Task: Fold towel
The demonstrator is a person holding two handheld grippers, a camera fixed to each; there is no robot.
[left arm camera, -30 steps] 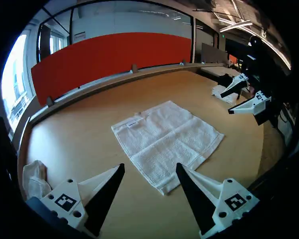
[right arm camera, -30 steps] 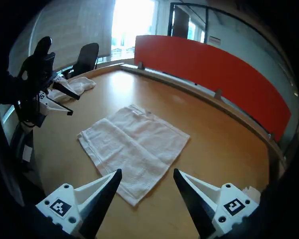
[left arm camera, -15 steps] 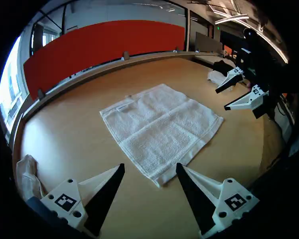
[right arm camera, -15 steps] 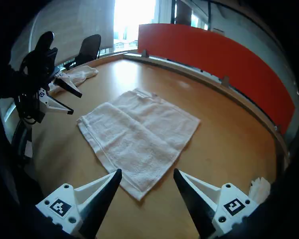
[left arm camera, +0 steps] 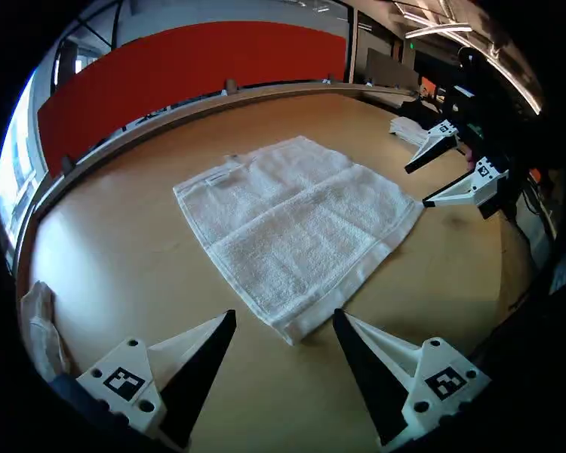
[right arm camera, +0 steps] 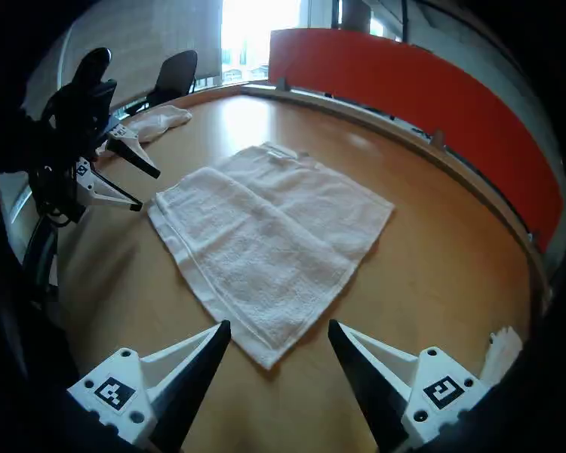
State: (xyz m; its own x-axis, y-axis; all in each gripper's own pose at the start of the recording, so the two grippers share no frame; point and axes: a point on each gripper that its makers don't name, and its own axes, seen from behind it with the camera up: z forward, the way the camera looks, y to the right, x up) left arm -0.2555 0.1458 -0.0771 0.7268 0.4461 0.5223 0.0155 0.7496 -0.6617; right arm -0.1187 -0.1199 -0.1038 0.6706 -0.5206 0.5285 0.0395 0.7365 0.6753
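Note:
A white towel (left arm camera: pixel 294 219) lies flat on the wooden table (left arm camera: pixel 132 257), folded over once with a seam across its middle. In the left gripper view my left gripper (left arm camera: pixel 283 325) stands open just short of the towel's near corner. Farther off at the right, the right gripper (left arm camera: pixel 426 185) is open near the towel's right corner. The right gripper view has the same towel (right arm camera: pixel 272 234), with my right gripper (right arm camera: pixel 278 336) open just before its near corner. The left gripper (right arm camera: pixel 136 189) is open at the towel's left corner there.
A red partition (left arm camera: pixel 192 72) runs along the table's far edge. Crumpled white cloths lie at the table's ends (left arm camera: pixel 38 328) (right arm camera: pixel 158 121) (right arm camera: pixel 506 351). Office chairs (right arm camera: pixel 173 79) stand beyond the table by a bright window.
Both grippers have moved in toward the towel; its near corners now sit close to the fingertips in each view. Both have stayed open.

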